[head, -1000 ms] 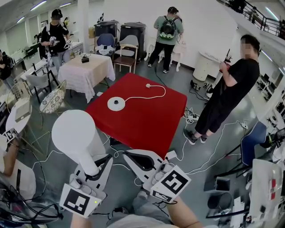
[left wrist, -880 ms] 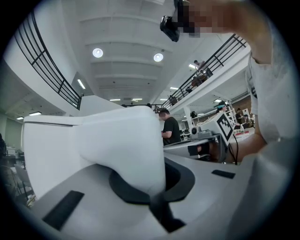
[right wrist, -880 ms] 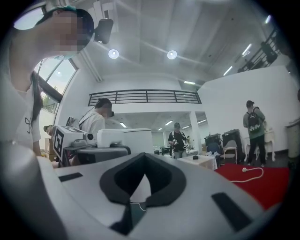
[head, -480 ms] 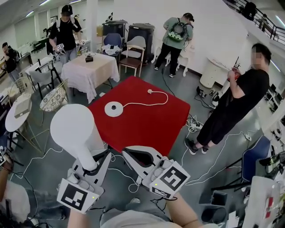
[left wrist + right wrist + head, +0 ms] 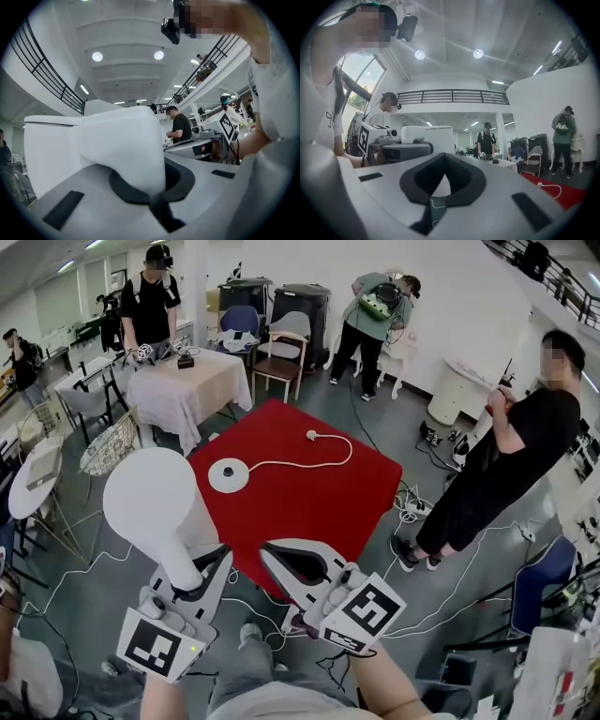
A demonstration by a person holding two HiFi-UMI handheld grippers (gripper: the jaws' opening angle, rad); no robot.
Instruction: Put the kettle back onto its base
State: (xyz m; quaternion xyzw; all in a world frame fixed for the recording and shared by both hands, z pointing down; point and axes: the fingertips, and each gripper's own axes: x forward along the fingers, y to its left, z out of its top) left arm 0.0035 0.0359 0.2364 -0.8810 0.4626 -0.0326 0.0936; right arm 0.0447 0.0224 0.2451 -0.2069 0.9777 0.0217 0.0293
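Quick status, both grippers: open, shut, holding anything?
left gripper: shut on the kettle, gripped by its handle.
right gripper: shut, nothing between the jaws.

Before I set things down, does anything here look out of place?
The kettle is off its base, held by its handle in the left gripper. The base's cord lies loose on the red table, plug unconnected.
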